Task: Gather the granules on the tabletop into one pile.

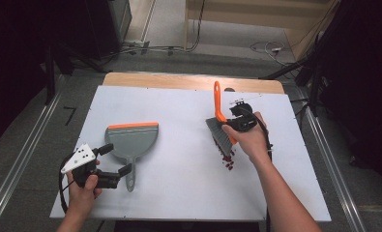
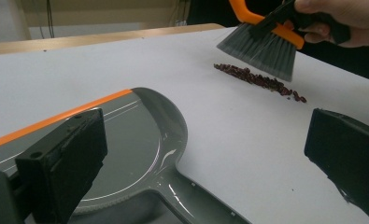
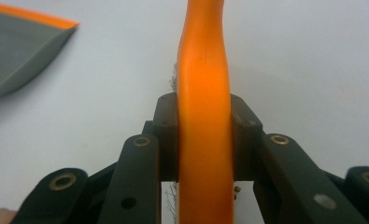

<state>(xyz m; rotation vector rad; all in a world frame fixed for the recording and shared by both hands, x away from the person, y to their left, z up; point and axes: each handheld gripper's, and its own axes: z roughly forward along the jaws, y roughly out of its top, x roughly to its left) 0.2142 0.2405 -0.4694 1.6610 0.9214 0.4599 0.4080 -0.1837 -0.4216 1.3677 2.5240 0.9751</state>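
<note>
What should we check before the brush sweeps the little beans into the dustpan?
1. Right tongs clamped on the brush handle: ok.
2. Brush bristles over the beans: ok.
3. Beans in one heap on the table: ok.
4. Left tongs gripping the dustpan handle: not ok, jaws open around it.
5. Dustpan's orange lip facing the beans: not ok, it faces the far edge.

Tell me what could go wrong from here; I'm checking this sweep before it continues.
The beans lie in a loose line well apart from the dustpan, so a brisk stroke of the brush could scatter them across the table.
The left gripper straddles the dustpan handle with jaws open, so the pan may slide when beans hit it.
The right gripper pinches only the narrow orange handle; the brush could twist.
</note>
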